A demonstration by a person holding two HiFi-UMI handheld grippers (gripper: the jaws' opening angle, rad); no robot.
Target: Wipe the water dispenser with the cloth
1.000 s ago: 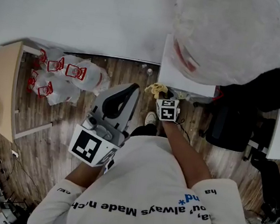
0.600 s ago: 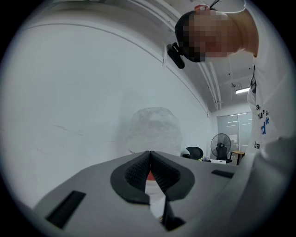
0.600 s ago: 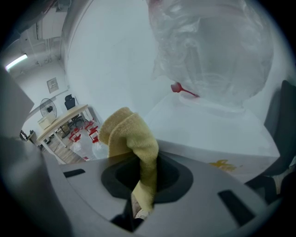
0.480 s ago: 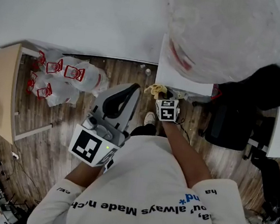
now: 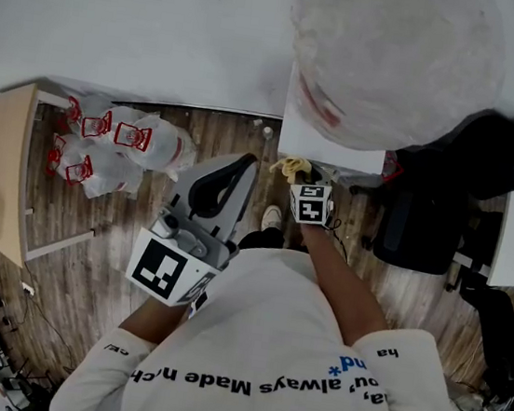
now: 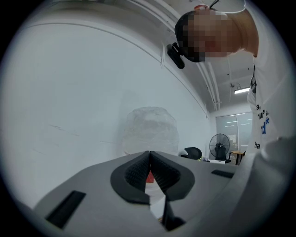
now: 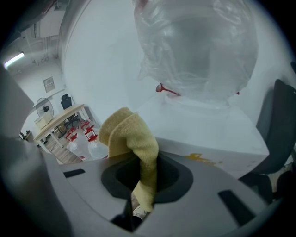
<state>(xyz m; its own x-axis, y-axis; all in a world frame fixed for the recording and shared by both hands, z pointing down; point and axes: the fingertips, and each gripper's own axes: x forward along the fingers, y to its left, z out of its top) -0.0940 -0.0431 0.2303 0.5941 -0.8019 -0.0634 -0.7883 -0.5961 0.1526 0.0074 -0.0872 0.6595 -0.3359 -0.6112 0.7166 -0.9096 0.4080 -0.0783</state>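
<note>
Yellow cloth pinched tight in right gripper, held just beside near top edge of water dispenser, prob. ready to wipe. Left gripper pressed closed w/ nothing inside, parked left, clear of work.

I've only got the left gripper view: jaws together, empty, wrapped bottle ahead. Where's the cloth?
Observer: The right gripper is shut on the yellow cloth, which sticks up past its jaws.
Operator: Is it on the dispenser?
Observer: It's at the near edge of the white water dispenser, below the wrapped bottle; I can't tell whether it touches.
Operator: And my left gripper?
Observer: The head view shows the left gripper to the left of the dispenser, over the wood floor.
</note>
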